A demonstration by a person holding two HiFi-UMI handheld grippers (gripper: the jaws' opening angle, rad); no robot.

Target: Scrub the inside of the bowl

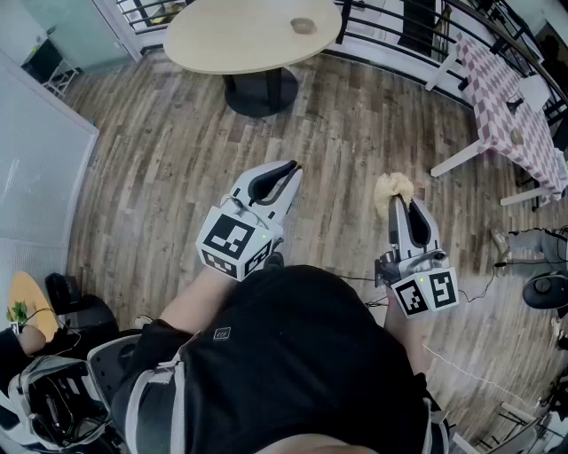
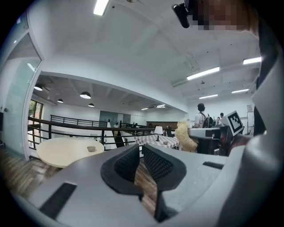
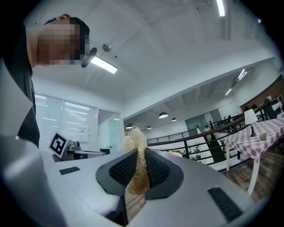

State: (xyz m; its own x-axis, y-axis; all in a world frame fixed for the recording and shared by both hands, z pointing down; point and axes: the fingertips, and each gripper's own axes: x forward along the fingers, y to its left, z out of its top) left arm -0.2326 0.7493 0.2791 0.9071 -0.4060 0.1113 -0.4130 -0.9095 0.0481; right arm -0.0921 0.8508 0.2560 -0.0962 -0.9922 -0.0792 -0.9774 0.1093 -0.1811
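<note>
A small bowl (image 1: 303, 25) sits on the round beige table (image 1: 240, 40) far ahead across the wood floor; it also shows in the left gripper view as a bowl (image 2: 91, 149) on that table (image 2: 62, 153). My right gripper (image 1: 401, 204) is shut on a pale fibrous loofah scrubber (image 1: 393, 187), whose tuft sticks out past the jaws. In the right gripper view, the scrubber (image 3: 136, 144) is pinched between the pads of the right gripper (image 3: 141, 155). My left gripper (image 1: 290, 168) is held level, shut, with nothing in it (image 2: 140, 150).
A white table with a checkered cloth (image 1: 519, 106) stands at the right, and a black railing (image 1: 390, 22) runs behind the round table. Bags and gear (image 1: 62, 390) lie at the lower left. A person with a backpack (image 2: 202, 116) stands far off.
</note>
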